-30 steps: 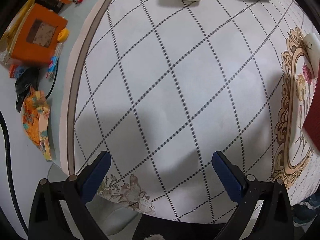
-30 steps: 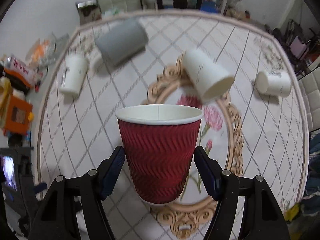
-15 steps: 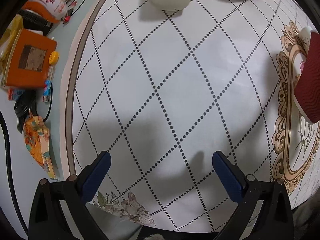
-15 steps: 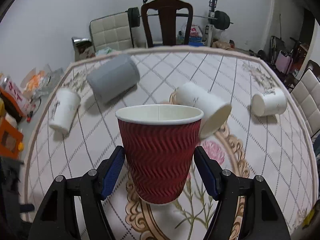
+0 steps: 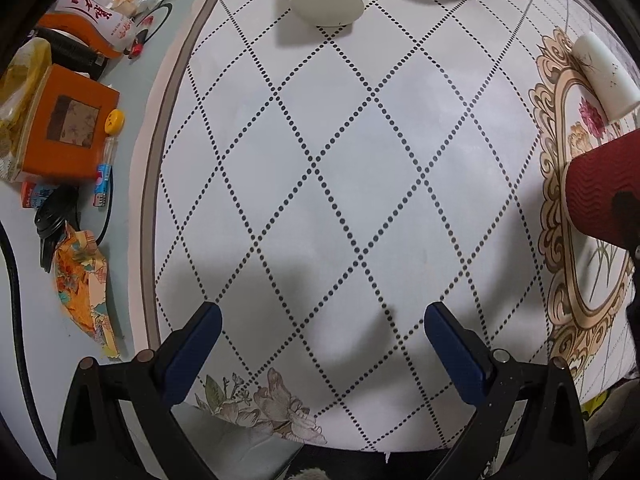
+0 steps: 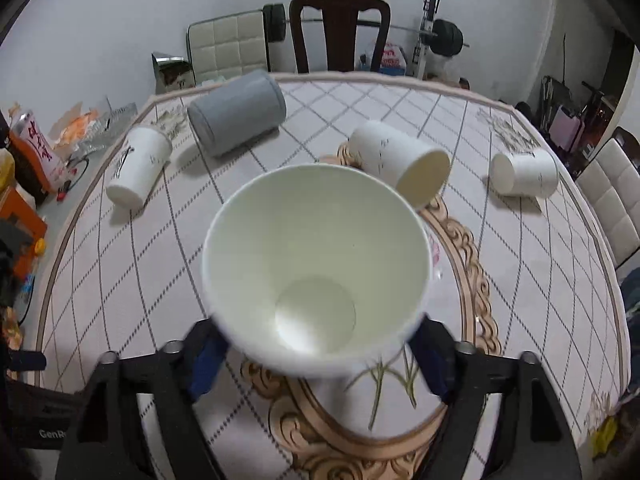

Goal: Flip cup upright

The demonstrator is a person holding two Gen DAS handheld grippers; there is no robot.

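Note:
My right gripper (image 6: 316,356) is shut on the red ribbed paper cup (image 6: 316,264). The cup's white inside faces the right wrist camera, mouth tipped toward it. The same cup (image 5: 604,196) shows at the right edge of the left wrist view, above the table's flower medallion. My left gripper (image 5: 320,344) is open and empty, hovering over the near left part of the round table (image 5: 360,160).
Three white paper cups (image 6: 138,166) (image 6: 404,162) (image 6: 524,174) and a grey cylinder (image 6: 236,118) lie on their sides on the table. A dark chair (image 6: 340,28) stands behind it. An orange box (image 5: 64,124) and clutter lie on the floor at the left.
The red cup has tilted in my right gripper from side-on to mouth toward the camera, and the gripper has lowered. The left gripper has drifted slightly, staying open.

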